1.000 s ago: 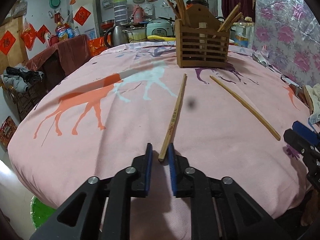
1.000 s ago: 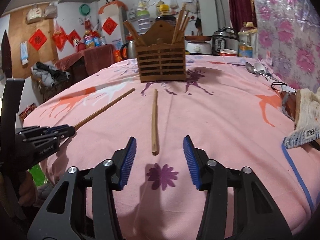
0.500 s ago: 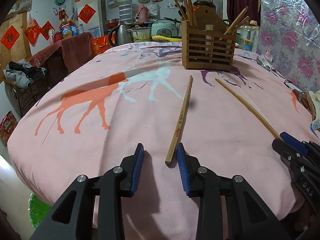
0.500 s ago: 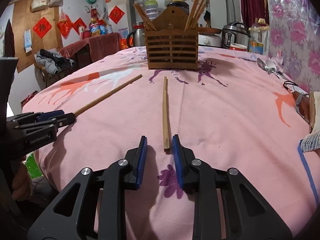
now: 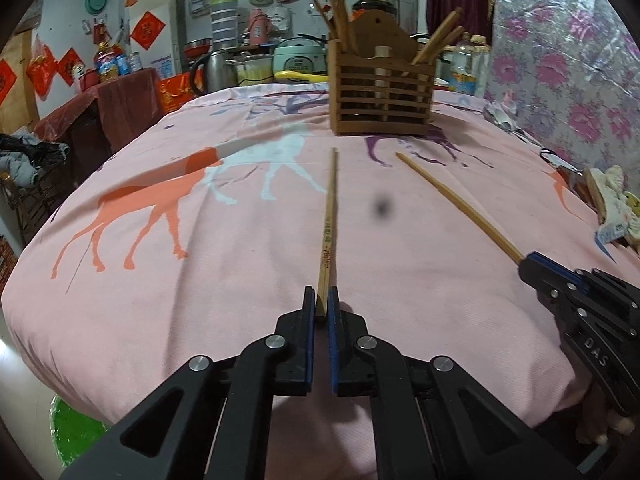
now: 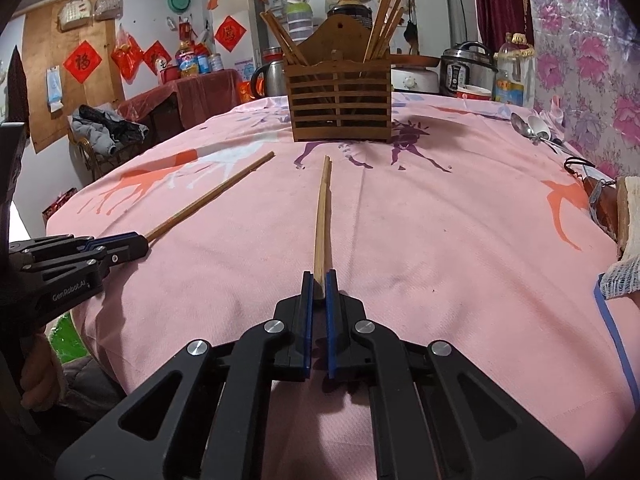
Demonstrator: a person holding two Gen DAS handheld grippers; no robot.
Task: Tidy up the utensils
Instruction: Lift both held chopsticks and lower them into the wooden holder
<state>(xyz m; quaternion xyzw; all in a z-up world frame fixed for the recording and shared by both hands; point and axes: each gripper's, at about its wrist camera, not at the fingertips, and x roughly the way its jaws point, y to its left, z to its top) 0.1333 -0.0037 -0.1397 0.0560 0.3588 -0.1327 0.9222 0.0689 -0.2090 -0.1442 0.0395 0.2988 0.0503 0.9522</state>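
Two wooden chopsticks lie on the pink cloth, pointing toward a slatted wooden utensil holder (image 5: pixel 382 94) with several chopsticks standing in it; the holder also shows in the right wrist view (image 6: pixel 340 102). My left gripper (image 5: pixel 321 300) is shut on the near end of the left chopstick (image 5: pixel 329 224). My right gripper (image 6: pixel 319 284) is shut on the near end of the right chopstick (image 6: pixel 322 216). Each gripper shows in the other's view: the right gripper (image 5: pixel 528 264) on its chopstick (image 5: pixel 456 204), the left gripper (image 6: pixel 138 242) on its chopstick (image 6: pixel 212 196).
The pink animal-print tablecloth (image 5: pixel 200 216) drops off at the near and left edges. Metal spoons (image 6: pixel 532 128) lie far right. A white cloth bundle (image 6: pixel 624 240) sits at the right edge. Cookers, a kettle and bottles stand behind the holder.
Both grippers have closed: the left one opened wider half a second ago, then shut on its chopstick end; the right one narrowed steadily and shut on its chopstick end.
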